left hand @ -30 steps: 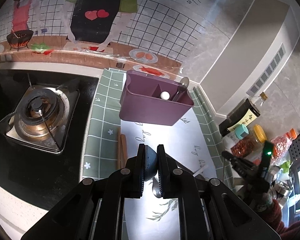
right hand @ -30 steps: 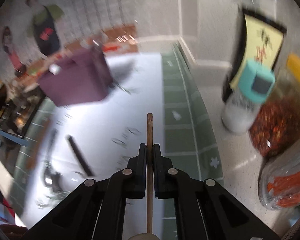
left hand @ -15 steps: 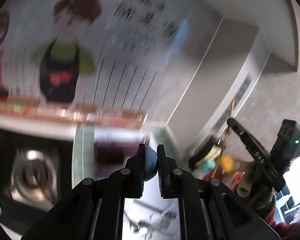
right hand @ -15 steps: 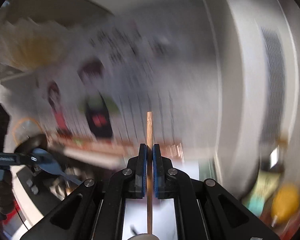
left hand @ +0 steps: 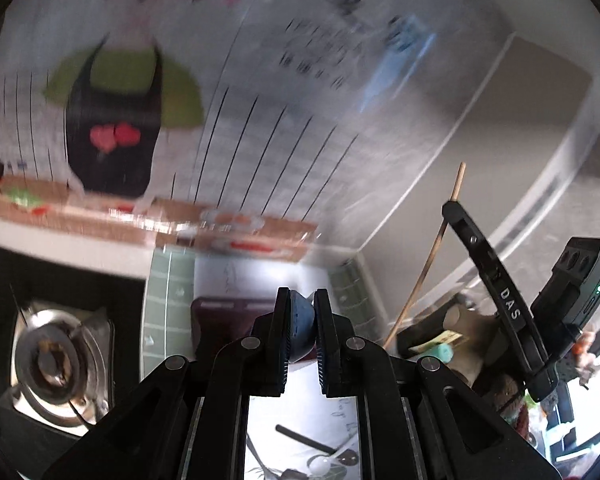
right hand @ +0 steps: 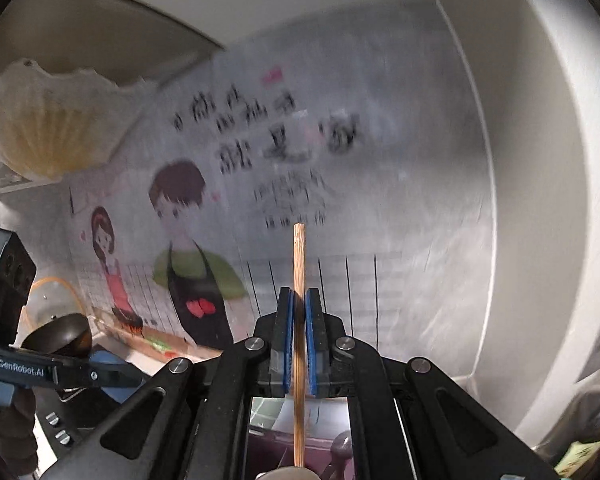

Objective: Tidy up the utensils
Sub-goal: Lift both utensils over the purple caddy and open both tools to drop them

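My left gripper (left hand: 302,300) is shut on the blue handle (left hand: 300,328) of a ladle. In the right wrist view its dark bowl (right hand: 58,338) shows at the far left. My right gripper (right hand: 299,300) is shut on a thin wooden stick (right hand: 299,264) that points up at the wall. In the left wrist view the same gripper (left hand: 452,210) and stick (left hand: 424,272) hang in the air at the right. The purple utensil holder (left hand: 216,320) stands on the counter below, half hidden by my left fingers. Its rim (right hand: 268,446) shows under the right gripper.
A gas burner (left hand: 56,360) sits at the left on the black hob. Loose utensils (left hand: 320,456) lie on the white mat near the bottom edge. Bottles and jars (left hand: 440,350) crowd the right corner. The illustrated wall (right hand: 188,240) is straight ahead.
Both grippers have risen off the counter and now face the wall. The right one has carried the wooden stick up with it. Neither grip has changed.
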Demonstrator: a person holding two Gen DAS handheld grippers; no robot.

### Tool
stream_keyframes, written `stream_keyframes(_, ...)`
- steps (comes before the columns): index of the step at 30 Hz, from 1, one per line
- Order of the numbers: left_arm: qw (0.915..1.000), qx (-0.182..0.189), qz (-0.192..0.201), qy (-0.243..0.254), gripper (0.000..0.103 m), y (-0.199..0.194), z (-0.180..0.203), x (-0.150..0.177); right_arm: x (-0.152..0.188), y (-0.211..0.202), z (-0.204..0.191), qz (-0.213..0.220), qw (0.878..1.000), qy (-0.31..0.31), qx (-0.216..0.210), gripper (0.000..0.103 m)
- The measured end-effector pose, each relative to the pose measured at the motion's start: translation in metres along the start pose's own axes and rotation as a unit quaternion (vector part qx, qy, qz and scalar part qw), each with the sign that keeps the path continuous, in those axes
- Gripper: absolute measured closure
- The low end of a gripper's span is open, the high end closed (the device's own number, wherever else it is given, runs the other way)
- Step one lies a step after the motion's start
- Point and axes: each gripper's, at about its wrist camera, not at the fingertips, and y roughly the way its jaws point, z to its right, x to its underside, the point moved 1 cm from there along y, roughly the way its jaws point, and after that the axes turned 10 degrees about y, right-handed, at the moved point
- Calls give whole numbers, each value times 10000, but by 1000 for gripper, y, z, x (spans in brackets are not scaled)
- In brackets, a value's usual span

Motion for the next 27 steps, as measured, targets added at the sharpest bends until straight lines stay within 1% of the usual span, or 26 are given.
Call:
stream_keyframes(7, 9986, -120, -387, -334, 92, 62, -27, 12, 39, 54, 17, -323, 9994, 36, 84, 97)
stream_keyframes(10, 9979, -170, -463, -426, 92, 76, -34, 14, 52, 68, 24, -393, 9991, 77, 144, 97)
stream_keyframes(13, 9973, -218, -525, -463, 91, 88, -39, 18, 67, 74, 30, -448, 9988, -20, 214, 97)
stream_keyframes(15, 9969, -161, -576, -519, 87, 95, -41, 21, 77, 76, 32, -568, 9982, -64, 207, 96)
stream_keyframes(16, 9967, -70, -598, -551, 77, 98, -42, 23, 83, 77, 35, -775, 9968, -49, 172, 96)
stream_keyframes(17, 9967, 2, -581, -568, 63, 99, -42, 24, 86, 77, 36, -931, 9955, -32, 160, 96)
stream_keyframes(19, 9976, 50, -443, -533, 53, 96, -40, 26, 91, 73, 38, -1136, 9935, 6, 125, 96)
stream_keyframes(21, 9986, -36, -305, -438, 53, 87, -36, 27, 91, 61, 39, -1137, 9933, 4, 181, 93)
stream_keyframes(24, 9989, -446, 111, -118, 49, 61, -26, 32, 82, 32, 46, -1064, 9940, 160, 211, 87)
stream_keyframes(27, 9932, -968, 564, 308, 43, 29, -15, 45, 76, 7, 48, -1099, 9934, 247, 231, 81)
